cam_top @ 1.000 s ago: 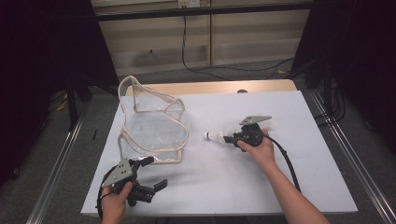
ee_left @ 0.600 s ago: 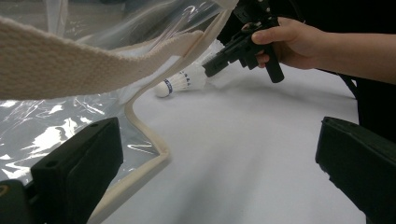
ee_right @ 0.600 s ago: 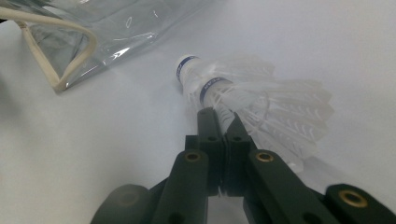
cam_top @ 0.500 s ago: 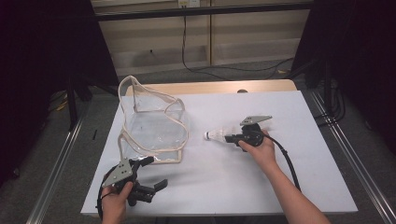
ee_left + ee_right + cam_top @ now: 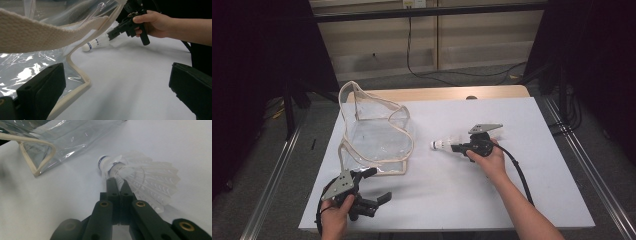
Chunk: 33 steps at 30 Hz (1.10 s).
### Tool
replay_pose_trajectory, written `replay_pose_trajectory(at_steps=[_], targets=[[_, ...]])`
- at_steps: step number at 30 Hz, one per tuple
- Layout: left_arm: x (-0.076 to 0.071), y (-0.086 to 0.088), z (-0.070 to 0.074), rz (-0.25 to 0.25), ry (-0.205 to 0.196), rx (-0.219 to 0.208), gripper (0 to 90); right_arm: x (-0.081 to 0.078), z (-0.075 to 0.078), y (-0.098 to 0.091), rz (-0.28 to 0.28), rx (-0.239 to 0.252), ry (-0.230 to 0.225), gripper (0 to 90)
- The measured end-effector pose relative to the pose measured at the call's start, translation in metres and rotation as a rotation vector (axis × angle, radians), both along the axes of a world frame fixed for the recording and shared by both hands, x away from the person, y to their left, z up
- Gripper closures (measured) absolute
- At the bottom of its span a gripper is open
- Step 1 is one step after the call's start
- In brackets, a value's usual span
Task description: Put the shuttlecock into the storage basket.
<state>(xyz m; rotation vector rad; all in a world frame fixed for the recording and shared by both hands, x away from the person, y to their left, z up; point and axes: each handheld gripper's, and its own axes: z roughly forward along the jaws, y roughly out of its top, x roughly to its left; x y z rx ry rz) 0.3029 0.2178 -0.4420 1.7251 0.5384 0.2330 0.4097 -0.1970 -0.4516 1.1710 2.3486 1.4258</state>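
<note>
Not much has changed since a second ago — both hands sit where they were, the only difference being the right gripper (image 5: 455, 147), whose jaws have just been closing and are now pinched together on the shuttlecock (image 5: 443, 145).

The shuttlecock is white, with a feather skirt and a rounded cork tip wearing a blue band. In the right gripper view the skirt (image 5: 147, 180) fans out to the right of the jaws while the cork points away from the camera; the thin jaw tips clamp the feathers just behind the cork.

It sits around the middle of the white table (image 5: 522, 200), cork aimed toward the left edge, just beside the clear bag (image 5: 374, 132) with its cream trim, not touching it.

The left gripper (image 5: 374, 186) rests near the front-left corner — jaws spread wide, nothing between them, just in front of the bag's near edge.
</note>
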Motion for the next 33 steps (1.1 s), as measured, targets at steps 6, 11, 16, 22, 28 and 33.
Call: replay_pose_trajectory(at_steps=[6,11,16,22,28,33], targets=[[0.000,0.000,0.000,-0.002,-0.002,0.001,0.9,0.001,-0.001,0.001,0.008,-0.002,-0.001,89.7],[0.000,0.000,0.000,-0.001,0.001,-0.003,0.9,0.001,-0.001,0.000,0.002,-0.008,-0.006,87.8],[0.000,0.000,0.000,-0.004,0.000,-0.001,0.9,0.002,-0.001,-0.003,-0.006,-0.017,-0.001,79.7],[0.000,0.000,0.000,-0.002,-0.001,-0.003,0.9,0.000,0.001,-0.003,-0.004,-0.023,-0.013,73.1],[0.000,0.000,0.000,-0.001,-0.003,-0.002,0.9,-0.001,0.005,-0.006,-0.012,-0.062,-0.051,65.7],[0.000,0.000,0.001,-0.001,-0.006,0.001,0.8,-0.003,0.009,-0.010,-0.031,-0.056,-0.055,56.0]])
